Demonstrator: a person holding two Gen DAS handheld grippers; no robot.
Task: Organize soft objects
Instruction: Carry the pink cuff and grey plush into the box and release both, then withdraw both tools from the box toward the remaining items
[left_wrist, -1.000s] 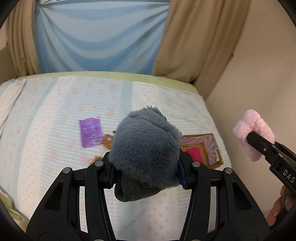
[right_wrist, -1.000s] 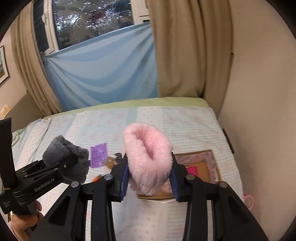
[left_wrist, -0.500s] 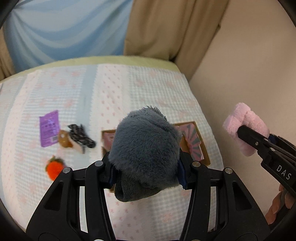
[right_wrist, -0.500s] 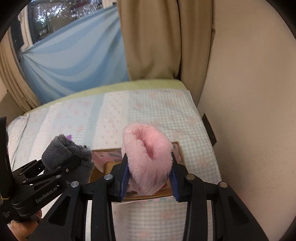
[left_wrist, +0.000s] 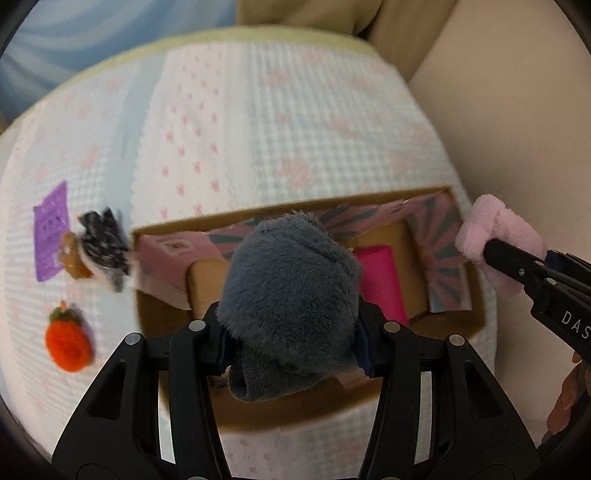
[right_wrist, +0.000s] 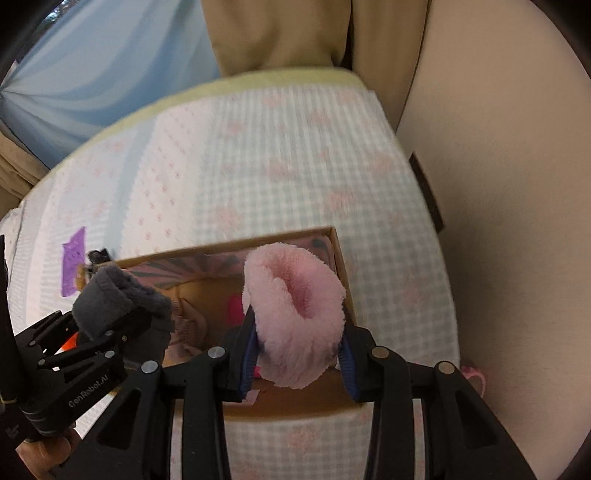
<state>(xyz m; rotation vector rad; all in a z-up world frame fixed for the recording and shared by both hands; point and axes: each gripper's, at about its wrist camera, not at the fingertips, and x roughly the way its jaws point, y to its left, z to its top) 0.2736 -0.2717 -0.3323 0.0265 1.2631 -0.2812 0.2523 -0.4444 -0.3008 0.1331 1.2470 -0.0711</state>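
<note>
One bed (left_wrist: 258, 122), one open cardboard box (left_wrist: 476, 314), two fuzzy rolls in your grippers.
Your left gripper (left_wrist: 291, 343) clamps the grey roll (left_wrist: 288, 299) above the box; your right gripper (right_wrist: 295, 347) pinches the pink roll (right_wrist: 295, 314) beside it. Far left lie one purple packet (left_wrist: 51, 229) and one orange toy (left_wrist: 68, 341).

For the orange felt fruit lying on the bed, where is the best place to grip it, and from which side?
Grip the orange felt fruit across its round body, from above. It lies flat on the blanket, apart from other things; its green leafy top looks too small.
</note>
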